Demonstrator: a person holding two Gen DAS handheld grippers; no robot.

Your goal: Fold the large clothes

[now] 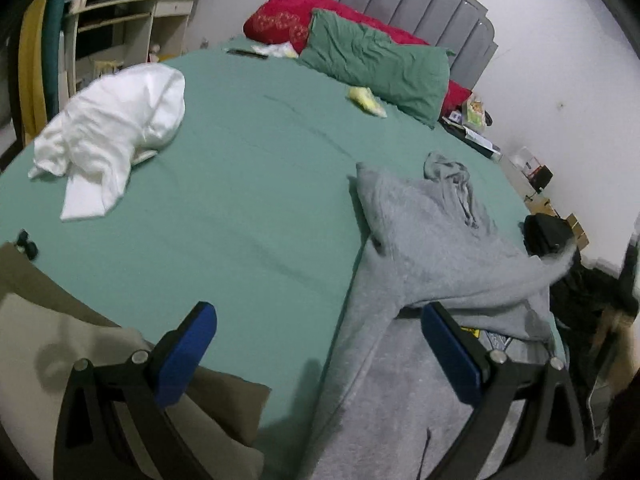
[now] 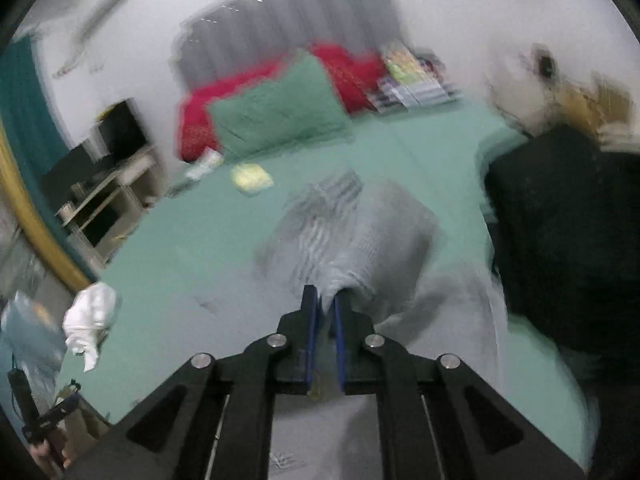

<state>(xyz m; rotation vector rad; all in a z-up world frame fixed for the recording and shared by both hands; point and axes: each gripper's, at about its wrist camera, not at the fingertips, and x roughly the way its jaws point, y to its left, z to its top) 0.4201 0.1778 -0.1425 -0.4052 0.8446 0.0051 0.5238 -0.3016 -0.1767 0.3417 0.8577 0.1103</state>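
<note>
A large grey sweatshirt [image 1: 432, 240] lies spread on the green bed sheet [image 1: 240, 200] at the right side, one sleeve pulled off to the right. My left gripper [image 1: 320, 344] is open and empty above the bed's near edge, its right finger beside the sweatshirt's hem. My right gripper [image 2: 324, 312] is shut on a fold of the grey sweatshirt [image 2: 360, 240] and holds it lifted; this view is blurred by motion.
A crumpled white garment [image 1: 116, 136] lies at the bed's left. A beige garment [image 1: 100, 340] lies at the near left. A green pillow [image 1: 380, 64] and red blanket [image 1: 288, 12] sit by the grey headboard. Black bags [image 2: 568, 232] stand right of the bed.
</note>
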